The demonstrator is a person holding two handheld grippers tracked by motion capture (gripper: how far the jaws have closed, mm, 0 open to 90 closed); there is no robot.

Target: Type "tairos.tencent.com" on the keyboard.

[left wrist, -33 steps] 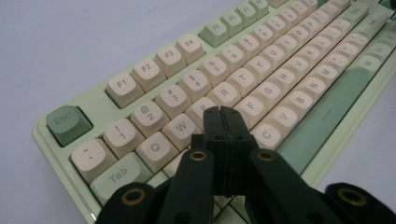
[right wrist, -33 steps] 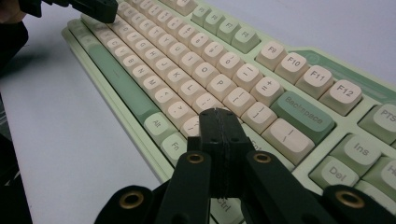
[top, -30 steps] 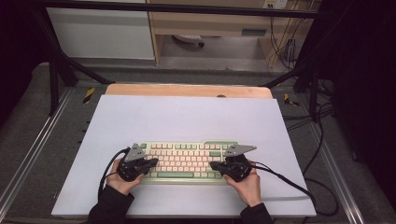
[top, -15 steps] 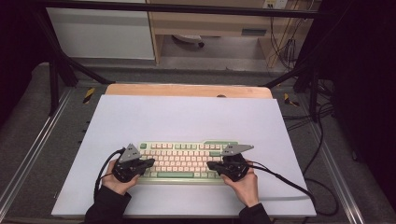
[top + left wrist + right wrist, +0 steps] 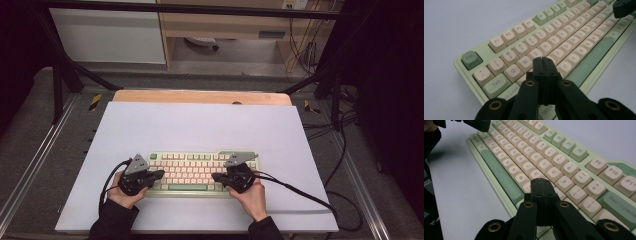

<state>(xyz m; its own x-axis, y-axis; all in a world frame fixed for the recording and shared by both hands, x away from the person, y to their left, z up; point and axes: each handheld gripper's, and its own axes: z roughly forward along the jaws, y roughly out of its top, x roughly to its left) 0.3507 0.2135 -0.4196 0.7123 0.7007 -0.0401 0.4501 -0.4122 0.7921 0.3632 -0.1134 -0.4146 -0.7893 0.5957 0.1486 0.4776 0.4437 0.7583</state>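
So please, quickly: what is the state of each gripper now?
Left gripper: shut, holding nothing, tips over the keyboard near the home row.
Right gripper: shut, holding nothing, tips over the keys near L.

Around the white counter (image 5: 200, 125)

A bare wooden strip (image 5: 200, 96) runs along the counter's far edge. Beyond the counter stand a white cabinet (image 5: 107, 35) and, beside it, a wooden shelf unit (image 5: 225, 25). Loose black cables (image 5: 305, 50) hang to the right of that unit. Grey floor (image 5: 30, 150) flanks the counter, with yellow-and-black tape marks (image 5: 95, 101) near its far corners.
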